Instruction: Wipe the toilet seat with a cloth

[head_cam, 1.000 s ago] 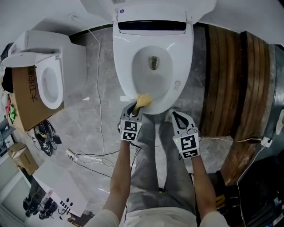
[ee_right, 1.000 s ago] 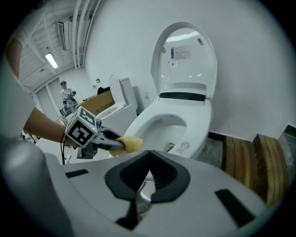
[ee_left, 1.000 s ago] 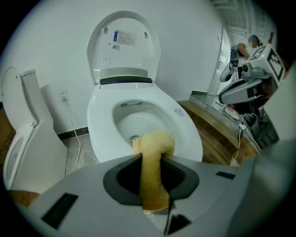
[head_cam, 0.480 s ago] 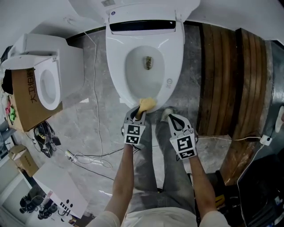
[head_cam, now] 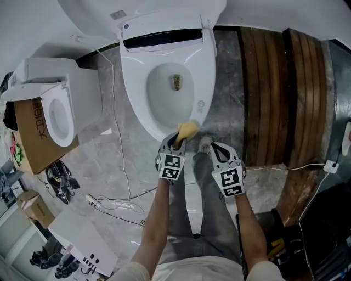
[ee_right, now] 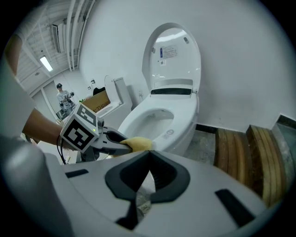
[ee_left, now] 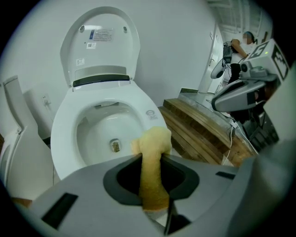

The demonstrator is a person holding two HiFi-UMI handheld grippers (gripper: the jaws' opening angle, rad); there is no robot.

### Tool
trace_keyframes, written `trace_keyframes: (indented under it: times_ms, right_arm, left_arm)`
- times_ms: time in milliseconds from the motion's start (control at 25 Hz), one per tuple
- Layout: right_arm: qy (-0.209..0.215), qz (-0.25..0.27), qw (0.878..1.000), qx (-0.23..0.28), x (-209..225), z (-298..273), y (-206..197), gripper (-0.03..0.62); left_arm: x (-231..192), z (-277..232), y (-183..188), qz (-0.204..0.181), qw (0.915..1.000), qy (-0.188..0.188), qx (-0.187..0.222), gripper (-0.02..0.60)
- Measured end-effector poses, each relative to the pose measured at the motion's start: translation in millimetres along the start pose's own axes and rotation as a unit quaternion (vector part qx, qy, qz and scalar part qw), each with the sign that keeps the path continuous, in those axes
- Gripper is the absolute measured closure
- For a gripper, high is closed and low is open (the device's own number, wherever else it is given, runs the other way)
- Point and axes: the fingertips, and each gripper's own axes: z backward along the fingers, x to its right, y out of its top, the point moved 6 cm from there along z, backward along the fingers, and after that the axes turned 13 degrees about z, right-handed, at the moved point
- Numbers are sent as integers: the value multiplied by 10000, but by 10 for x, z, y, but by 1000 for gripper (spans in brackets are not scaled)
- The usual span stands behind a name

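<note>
Head view looks down on my two arms reaching toward an open white toilet. Its lid (head_cam: 137, 13) is raised against the wall and its seat (head_cam: 131, 82) is down around the bowl. My left tongs (head_cam: 176, 141) are pinching a yellow cloth (head_cam: 187, 129), and the bunched end of the cloth sits at the front edge of the seat, toward its right side. I cannot tell whether the cloth is pressed against the rim or just meets it.

In the left gripper view the cloth (ee_left: 152, 148) runs as a rolled strip up between the tongs (ee_left: 150, 183), which are clamped on it. Its free end bulges out past the tips, in front of the seat's (ee_left: 62, 134) near rim.

My right tongs (head_cam: 213, 144) hang just beside the left ones, off the seat, over my grey trouser leg. In the right gripper view those tongs (ee_right: 149, 157) are pressed together at the tips with nothing between them, and bare floor shows behind. That same view takes in my left tongs (ee_right: 108, 141) from the side, with the cloth (ee_right: 138, 143) poking out against the toilet's front.

A second toilet (head_cam: 60, 112) stands to the left beside a cardboard box (head_cam: 30, 131). Dark wooden planks (head_cam: 269, 93) lie to the right. Thin cables (head_cam: 118, 203) trail across the grey floor.
</note>
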Motion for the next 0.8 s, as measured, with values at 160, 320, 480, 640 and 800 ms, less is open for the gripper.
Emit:
trace_keyframes:
  times_ms: [160,320,480,640,800]
  right_arm:
    - [-116,-93,9999,-38,35,16,-4,586]
    - [-285,-265,9992,-97,66,4,-17,586]
    - [-517,-513,9972,-156,74,-46,10,586]
    - [-730,-754,9942,-218,42,-126,66,586]
    - [-904,-1008,9905,-247,47,-224,115,586]
  left_arm:
    - [63,-78,88,-92,9999,-109,-62,483]
    - [111,-162,179,-155,9995,-243,-137,483]
    - [123,-258,289,-327,9980,-463,-265,483]
    - [112,-338,397,-520,9953,-697,-425,483]
    - [129,-427,520,-713,9918,-932,-516,483]
